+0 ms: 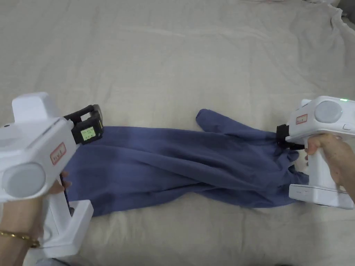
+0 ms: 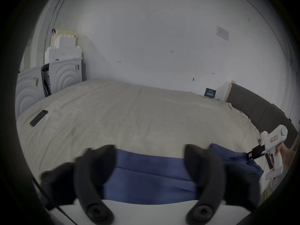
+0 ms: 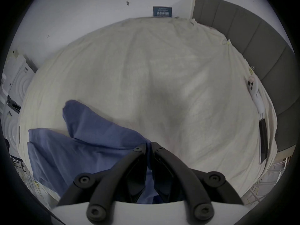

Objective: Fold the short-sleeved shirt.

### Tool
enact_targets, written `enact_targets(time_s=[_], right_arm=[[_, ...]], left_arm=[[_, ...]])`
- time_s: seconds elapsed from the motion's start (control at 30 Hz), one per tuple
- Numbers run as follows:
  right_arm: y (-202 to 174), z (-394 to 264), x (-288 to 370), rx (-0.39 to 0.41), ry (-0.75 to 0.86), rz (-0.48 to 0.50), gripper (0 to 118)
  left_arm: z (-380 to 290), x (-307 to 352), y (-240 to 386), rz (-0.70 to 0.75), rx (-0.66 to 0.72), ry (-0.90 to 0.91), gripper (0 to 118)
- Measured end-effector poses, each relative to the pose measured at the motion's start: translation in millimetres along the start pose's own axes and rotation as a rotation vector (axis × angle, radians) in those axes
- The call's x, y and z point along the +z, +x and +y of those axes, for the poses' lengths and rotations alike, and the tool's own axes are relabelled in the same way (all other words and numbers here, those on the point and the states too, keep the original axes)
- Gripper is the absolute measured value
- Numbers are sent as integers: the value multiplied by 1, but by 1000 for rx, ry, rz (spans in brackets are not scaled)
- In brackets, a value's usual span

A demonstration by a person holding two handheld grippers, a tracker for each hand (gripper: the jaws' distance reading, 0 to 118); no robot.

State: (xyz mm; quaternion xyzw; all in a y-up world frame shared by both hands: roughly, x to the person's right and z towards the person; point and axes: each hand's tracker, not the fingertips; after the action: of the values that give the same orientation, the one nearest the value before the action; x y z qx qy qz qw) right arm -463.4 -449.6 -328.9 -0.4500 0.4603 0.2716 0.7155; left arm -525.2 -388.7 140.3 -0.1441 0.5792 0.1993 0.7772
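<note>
Cream-sheeted bed (image 1: pixel 180 55); blue shirt (image 1: pixel 180 166), dark phone (image 2: pixel 39 118) on it.

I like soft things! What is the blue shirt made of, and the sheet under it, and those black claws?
The blue shirt looks like thin, soft woven cloth, matte: it drapes and wrinkles easily. The cream sheet also looks like matte cloth, a bit crinkly, maybe cotton. The right gripper has black jaws that look like hard, dull plastic, with screws showing. I cannot tell whether they have a rubbery coating.

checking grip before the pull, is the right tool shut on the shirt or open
Shut on the shirt: in the right gripper view the right tool has both jaws pressed together with blue fabric pinched between them.
</note>
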Motion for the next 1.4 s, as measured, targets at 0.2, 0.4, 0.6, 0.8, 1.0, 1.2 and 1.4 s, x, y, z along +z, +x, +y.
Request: enact_targets(time_s=[0.2,0.4,0.6,0.8,1.0,1.2,1.4], right_arm=[[1,9,28,-24,62,33,4],[-4,15,34,-4,91,14,4],[-10,7,30,-9,89,9,4],[-9,3,21,-24,75,-1,4],[-16,6,18,-25,69,-13,4],[-19,10,15,-11,71,-17,4],[-20,16,37,-15,111,-4,4]], left_arm=[[41,-37,-29,-3,24,-94,118],[60,-100,-63,80,15,-321,118],[41,-161,-81,231,-115,-555,118],[25,-197,-94,252,-133,-646,109],[10,-210,-93,201,-119,-677,76],[12,-201,-80,117,-115,-660,0],[36,-170,-81,110,-68,-525,0]])
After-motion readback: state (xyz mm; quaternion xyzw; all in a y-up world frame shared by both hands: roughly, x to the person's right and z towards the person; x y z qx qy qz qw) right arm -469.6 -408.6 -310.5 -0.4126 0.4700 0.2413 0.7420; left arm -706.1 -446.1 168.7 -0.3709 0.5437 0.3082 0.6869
